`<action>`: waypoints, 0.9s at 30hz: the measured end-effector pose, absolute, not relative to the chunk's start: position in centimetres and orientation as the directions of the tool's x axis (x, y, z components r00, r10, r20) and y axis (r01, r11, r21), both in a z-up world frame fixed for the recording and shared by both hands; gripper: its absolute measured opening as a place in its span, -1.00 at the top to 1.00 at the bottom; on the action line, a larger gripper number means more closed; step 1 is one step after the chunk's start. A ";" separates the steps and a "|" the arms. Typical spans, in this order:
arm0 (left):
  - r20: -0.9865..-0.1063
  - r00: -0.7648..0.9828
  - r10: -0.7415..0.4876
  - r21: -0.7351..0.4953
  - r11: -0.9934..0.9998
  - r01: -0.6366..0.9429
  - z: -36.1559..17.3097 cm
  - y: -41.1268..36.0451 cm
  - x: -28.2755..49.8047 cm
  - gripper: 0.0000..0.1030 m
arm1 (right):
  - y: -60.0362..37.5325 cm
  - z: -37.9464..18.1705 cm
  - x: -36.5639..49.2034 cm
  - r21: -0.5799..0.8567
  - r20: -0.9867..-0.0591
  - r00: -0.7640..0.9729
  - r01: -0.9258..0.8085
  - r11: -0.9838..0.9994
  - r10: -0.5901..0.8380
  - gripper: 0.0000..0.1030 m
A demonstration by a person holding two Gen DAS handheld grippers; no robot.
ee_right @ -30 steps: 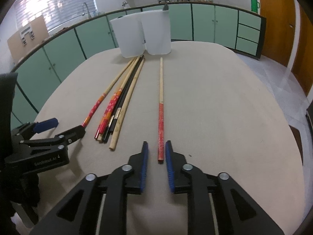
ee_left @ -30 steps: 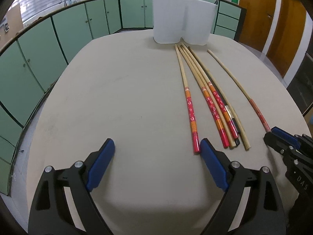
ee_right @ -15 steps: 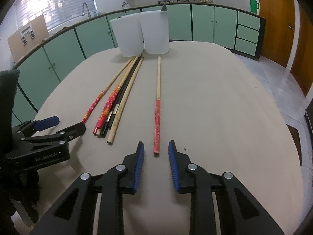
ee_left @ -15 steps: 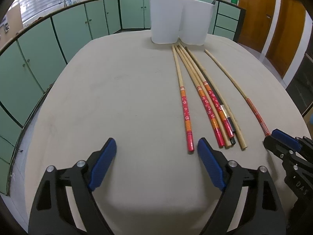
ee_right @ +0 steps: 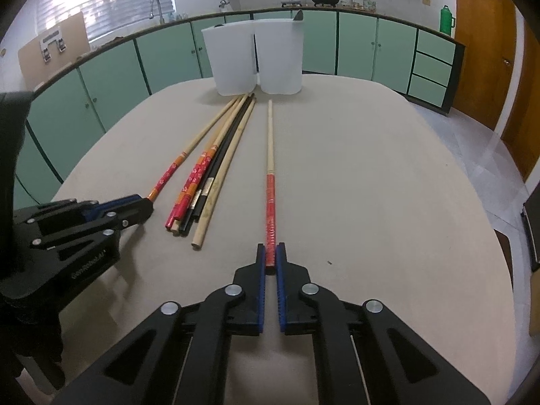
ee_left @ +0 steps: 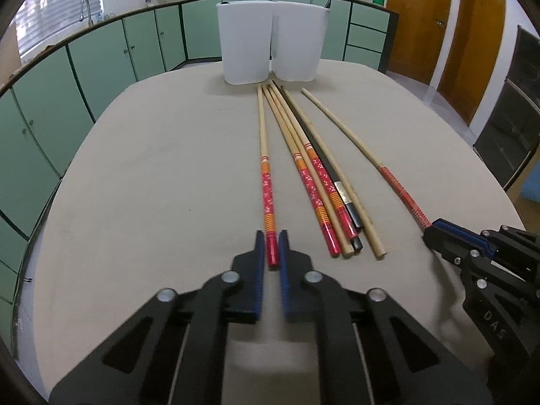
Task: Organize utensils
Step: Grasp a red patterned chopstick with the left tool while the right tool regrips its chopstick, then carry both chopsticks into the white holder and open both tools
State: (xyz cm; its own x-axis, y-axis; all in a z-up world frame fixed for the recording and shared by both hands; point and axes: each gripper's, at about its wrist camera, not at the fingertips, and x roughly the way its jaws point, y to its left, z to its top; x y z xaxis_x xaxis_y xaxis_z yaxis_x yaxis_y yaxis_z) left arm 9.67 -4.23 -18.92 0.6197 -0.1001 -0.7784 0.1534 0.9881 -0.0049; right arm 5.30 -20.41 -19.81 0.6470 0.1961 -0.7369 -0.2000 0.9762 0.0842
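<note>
Left wrist view first: the left hand-held gripper [ee_left: 270,246] has just snapped from wide open to closed, and its blue pads now pinch the red end of the flowered chopstick [ee_left: 264,155], the one lying alone to the left of the bundle [ee_left: 317,175]. A second ago that stick lay outside the jaws, beside the right pad; now it runs straight out from between them, flat on the worktop [ee_left: 152,185], its pale tip pointing at the two white tubs [ee_left: 271,42] at the far edge. Off to the right, the other hand-held gripper's tips sit on the end of the far-right chopstick.

Right wrist view: the right hand-held gripper [ee_right: 270,254] was already nearly shut around the striped red chopstick [ee_right: 270,155] and has now closed the last bit, clamping its near end (a neat, centred bite). This stick also lies flat, apart from the bundle, and aims at the tubs.

So both grabs look made at once, one stick per hand. Four sticks wait in the bundle, and nothing is lifted yet; raising both and dropping them in a tub looks to be next.
</note>
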 end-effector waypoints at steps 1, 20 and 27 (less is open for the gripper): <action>-0.777 0.621 -0.103 -0.009 0.988 0.152 -18.8 -4.2 9.6 0.88 | -20.5 -19.5 5.2 0.083 -0.731 0.653 -0.202 0.976 0.198 0.89; -0.539 0.828 -0.158 -0.037 0.986 0.164 -3.2 -0.8 9.3 0.91 | -22.3 -4.4 6.3 0.043 -0.527 0.804 -0.298 0.954 0.275 0.89; -0.473 0.856 -0.208 -0.045 0.976 0.213 1.3 -1.1 11.5 0.91 | -21.6 -0.4 9.6 0.036 -0.512 0.794 -0.363 0.931 0.329 0.89</action>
